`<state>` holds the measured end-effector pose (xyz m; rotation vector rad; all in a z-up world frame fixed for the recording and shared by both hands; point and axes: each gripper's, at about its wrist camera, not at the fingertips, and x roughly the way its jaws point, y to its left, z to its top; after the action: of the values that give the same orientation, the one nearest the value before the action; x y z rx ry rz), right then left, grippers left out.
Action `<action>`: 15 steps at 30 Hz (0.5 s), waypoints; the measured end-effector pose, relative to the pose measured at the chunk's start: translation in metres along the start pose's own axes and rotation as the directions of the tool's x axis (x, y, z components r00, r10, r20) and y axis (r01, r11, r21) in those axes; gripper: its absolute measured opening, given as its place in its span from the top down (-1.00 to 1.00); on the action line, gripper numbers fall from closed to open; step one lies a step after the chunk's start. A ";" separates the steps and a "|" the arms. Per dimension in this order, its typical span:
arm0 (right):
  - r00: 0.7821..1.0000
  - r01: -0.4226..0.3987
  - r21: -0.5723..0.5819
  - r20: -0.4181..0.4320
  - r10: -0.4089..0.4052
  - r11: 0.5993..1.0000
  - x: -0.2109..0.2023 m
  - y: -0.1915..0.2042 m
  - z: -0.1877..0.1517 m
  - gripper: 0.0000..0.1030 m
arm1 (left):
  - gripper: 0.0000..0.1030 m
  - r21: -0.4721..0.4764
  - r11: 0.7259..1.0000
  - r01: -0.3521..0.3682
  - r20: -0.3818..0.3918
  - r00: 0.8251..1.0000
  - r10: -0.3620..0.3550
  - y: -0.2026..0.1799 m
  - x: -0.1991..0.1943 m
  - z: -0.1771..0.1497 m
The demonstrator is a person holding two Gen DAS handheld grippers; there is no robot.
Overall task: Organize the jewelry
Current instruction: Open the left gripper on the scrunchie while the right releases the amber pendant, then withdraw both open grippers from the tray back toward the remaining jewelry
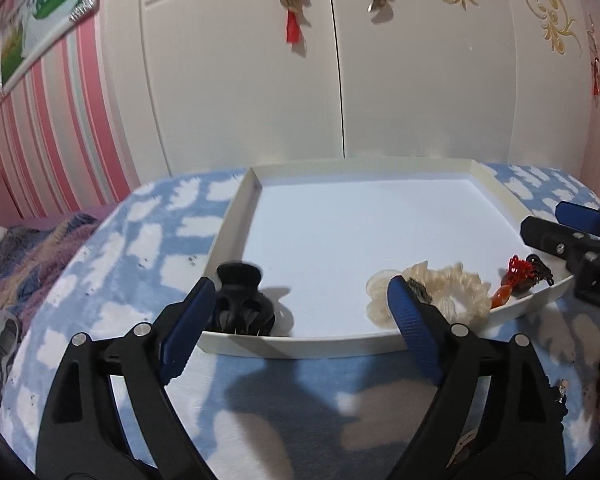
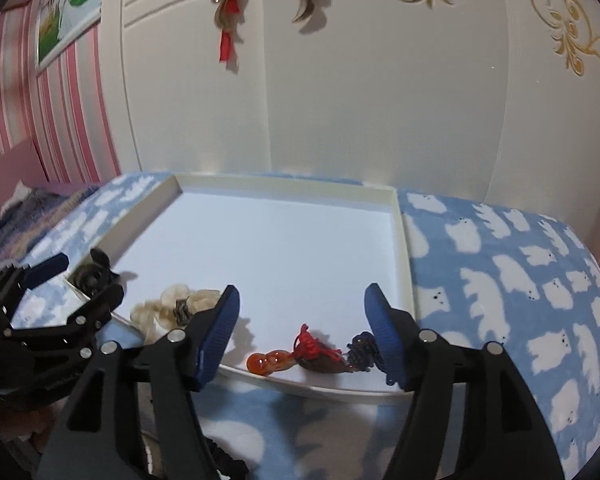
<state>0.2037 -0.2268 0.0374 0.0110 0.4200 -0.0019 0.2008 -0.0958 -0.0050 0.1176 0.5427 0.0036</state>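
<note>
Blue cloud-print blanket (image 2: 500,280) carries shallow white cardboard tray (image 2: 404,240). Both jaws wide, empty. Orange gourd-shaped pendant on red knotted cord (image 2: 272,361) lies at near rim: light, slippery bead; pinch cord.

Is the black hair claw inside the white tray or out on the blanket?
Inside: the black hair claw sits within the white tray, in its near left corner.

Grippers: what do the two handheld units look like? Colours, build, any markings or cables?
Both match. The left gripper and right gripper have matte black angular plastic linkage arms with triangular cut-outs and round silver pivot pins. Each finger ends in a dark blue ribbed pad. No cables, sleeves or legible markings are visible.
</note>
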 end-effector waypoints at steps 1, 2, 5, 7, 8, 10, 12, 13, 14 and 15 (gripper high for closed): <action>1.000 0.007 0.004 0.008 -0.007 1.000 -0.002 -0.002 0.000 -0.27 | -0.74 -0.002 1.000 -0.004 0.018 1.000 0.004 0.002 -0.004 0.000; 1.000 0.007 0.006 0.012 -0.007 1.000 -0.004 -0.004 0.000 -0.27 | -0.75 -0.005 1.000 -0.004 0.033 0.999 0.004 0.003 -0.007 0.000; 1.000 0.003 0.025 0.022 -0.004 1.000 -0.009 -0.009 -0.001 -0.27 | -0.78 -0.016 1.000 -0.024 0.076 0.997 0.025 0.004 -0.015 -0.001; 0.999 -0.012 0.041 0.032 0.010 0.999 -0.012 -0.012 -0.002 -0.27 | -0.78 -0.016 0.998 -0.053 0.107 0.993 0.054 0.004 -0.021 -0.001; 0.999 -0.011 0.040 0.034 0.009 0.999 -0.013 -0.012 -0.002 -0.27 | -0.78 -0.015 0.998 -0.065 0.139 0.988 0.066 0.003 -0.028 -0.002; 0.999 -0.007 0.031 0.032 0.006 0.999 -0.012 -0.013 -0.003 -0.27 | -0.78 -0.005 0.998 -0.069 0.179 0.981 0.068 0.001 -0.036 -0.004; 1.000 -0.003 0.037 0.028 0.002 0.999 -0.010 -0.016 -0.005 -0.27 | -0.78 -0.002 0.997 -0.082 0.195 0.978 0.081 0.003 -0.043 -0.008; 1.000 -0.003 0.040 0.027 0.002 0.999 -0.010 -0.017 -0.005 -0.27 | -0.78 -0.001 0.996 -0.084 0.196 0.977 0.083 0.004 -0.044 -0.008; 1.000 -0.005 0.046 0.024 0.004 0.999 -0.009 -0.018 -0.006 -0.27 | -0.78 -0.001 0.996 -0.086 0.195 0.977 0.085 0.004 -0.045 -0.008; 1.000 -0.002 0.051 0.024 0.001 0.999 -0.009 -0.020 -0.006 -0.27 | -0.78 -0.003 0.996 -0.090 0.187 0.978 0.089 0.004 -0.043 -0.008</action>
<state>0.1930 -0.2471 0.0349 0.0620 0.3964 -0.0112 0.1598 -0.0920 0.0113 0.1461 0.3494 0.0787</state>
